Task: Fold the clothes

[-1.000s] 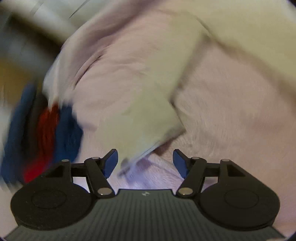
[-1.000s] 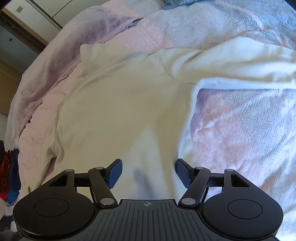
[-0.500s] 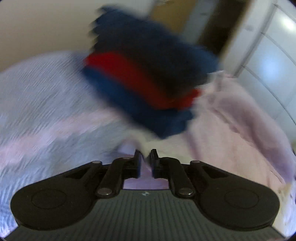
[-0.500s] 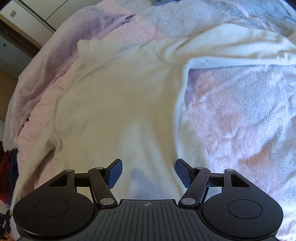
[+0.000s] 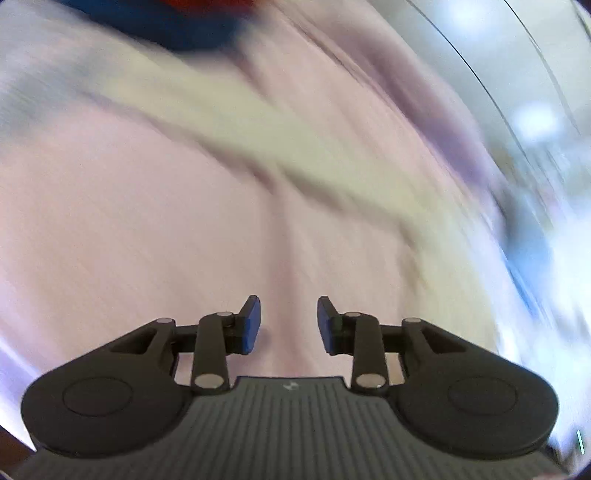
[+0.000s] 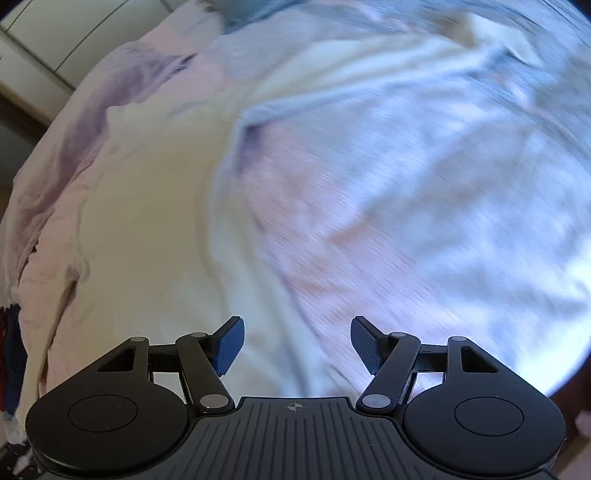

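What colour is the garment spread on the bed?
Cream garment, clearest in the right wrist view.

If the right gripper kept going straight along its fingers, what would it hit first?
Probably the cream garment, near its right edge where it meets the pink-and-blue bedspread. The right gripper is open and empty. The picture is blurred, so depth is uncertain.

Sweatshirt (image 6: 147,221) lies spread on the bed (image 6: 424,221), left of right tongs (image 6: 295,345). Its sleeve (image 6: 369,77) runs rightward behind. Folded stack (image 5: 177,18), blurry, probably behind left tongs (image 5: 286,325).
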Demonstrator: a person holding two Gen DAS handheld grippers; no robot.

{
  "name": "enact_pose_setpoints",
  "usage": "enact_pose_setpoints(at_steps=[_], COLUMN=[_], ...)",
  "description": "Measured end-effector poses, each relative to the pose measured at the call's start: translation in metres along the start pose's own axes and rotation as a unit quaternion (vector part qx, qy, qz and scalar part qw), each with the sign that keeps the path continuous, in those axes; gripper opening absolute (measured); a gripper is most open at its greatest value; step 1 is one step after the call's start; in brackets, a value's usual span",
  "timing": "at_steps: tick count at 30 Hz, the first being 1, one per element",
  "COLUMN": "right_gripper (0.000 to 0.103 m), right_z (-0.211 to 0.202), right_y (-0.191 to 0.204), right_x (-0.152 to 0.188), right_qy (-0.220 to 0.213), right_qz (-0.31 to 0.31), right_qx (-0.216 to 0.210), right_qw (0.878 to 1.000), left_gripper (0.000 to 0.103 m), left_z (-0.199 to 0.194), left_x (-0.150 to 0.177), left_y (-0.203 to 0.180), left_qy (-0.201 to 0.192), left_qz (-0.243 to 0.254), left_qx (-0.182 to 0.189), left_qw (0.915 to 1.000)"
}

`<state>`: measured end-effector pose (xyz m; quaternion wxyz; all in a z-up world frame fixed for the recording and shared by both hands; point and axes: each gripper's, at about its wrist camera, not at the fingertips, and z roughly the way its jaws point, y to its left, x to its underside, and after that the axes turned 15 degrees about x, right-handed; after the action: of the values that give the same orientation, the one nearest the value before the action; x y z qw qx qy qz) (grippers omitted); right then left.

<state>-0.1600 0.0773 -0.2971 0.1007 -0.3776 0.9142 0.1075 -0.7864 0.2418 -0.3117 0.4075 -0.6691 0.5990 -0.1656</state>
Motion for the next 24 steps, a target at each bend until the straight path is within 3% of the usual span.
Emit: enact_pose_setpoints(at_steps=[3,8,10,11,12,13,16,18,20,23,24], right_gripper=[0.067,0.067,0.066,0.06,0.027,0.005,0.005,0.005,0.005,0.005,0.005], right_z=[-0.003,0.011,0.026,0.033,0.038,0.04,0.027,0.014,0.015,0.019,0.027], right_y=[-0.028,-0.067,-0.076,-0.076,-0.073,-0.068,-0.069,-0.091,-0.11,-0.137,-0.139], right_x=[0.023,0.043,0.049,0.05,0.051,0.05,0.047,0.048,0.059,0.075,0.081], right_qy=[0.012,0.021,0.033,0.043,0.054,0.067,0.07,0.091,0.136,0.196,0.206], right_qz=[0.021,0.086,0.115,0.119,0.116,0.103,0.113,0.189,0.266,0.37,0.386], right_qx=[-0.018,-0.063,-0.099,-0.122,-0.139,-0.149,-0.185,-0.238,-0.254,-0.263,-0.238], right_qw=[1.0,0.994,0.988,0.984,0.982,0.981,0.974,0.948,0.92,0.869,0.867], left_gripper=[0.039,0.045,0.033,0.024,0.002,0.002,0.002,0.002,0.002,0.003,0.004], left_z=[0.037,0.067,0.074,0.077,0.078,0.078,0.054,0.031,0.013,0.026,0.035], left_x=[0.038,0.061,0.063,0.065,0.063,0.062,0.047,0.036,0.029,0.038,0.042], left_y=[-0.018,-0.006,-0.001,-0.001,-0.003,-0.008,-0.017,-0.023,-0.027,-0.021,-0.018], left_qy=[0.086,0.073,0.072,0.077,0.082,0.087,0.057,0.031,0.021,0.064,0.079], left_qz=[0.009,-0.056,-0.09,-0.101,-0.104,-0.099,-0.107,-0.109,-0.097,-0.064,-0.05], left_qx=[0.052,0.067,0.082,0.092,0.097,0.101,0.167,0.201,0.205,0.114,0.075], left_qw=[0.9949,0.9935,0.99,0.9877,0.9865,0.9861,0.9785,0.973,0.9737,0.9893,0.9927])
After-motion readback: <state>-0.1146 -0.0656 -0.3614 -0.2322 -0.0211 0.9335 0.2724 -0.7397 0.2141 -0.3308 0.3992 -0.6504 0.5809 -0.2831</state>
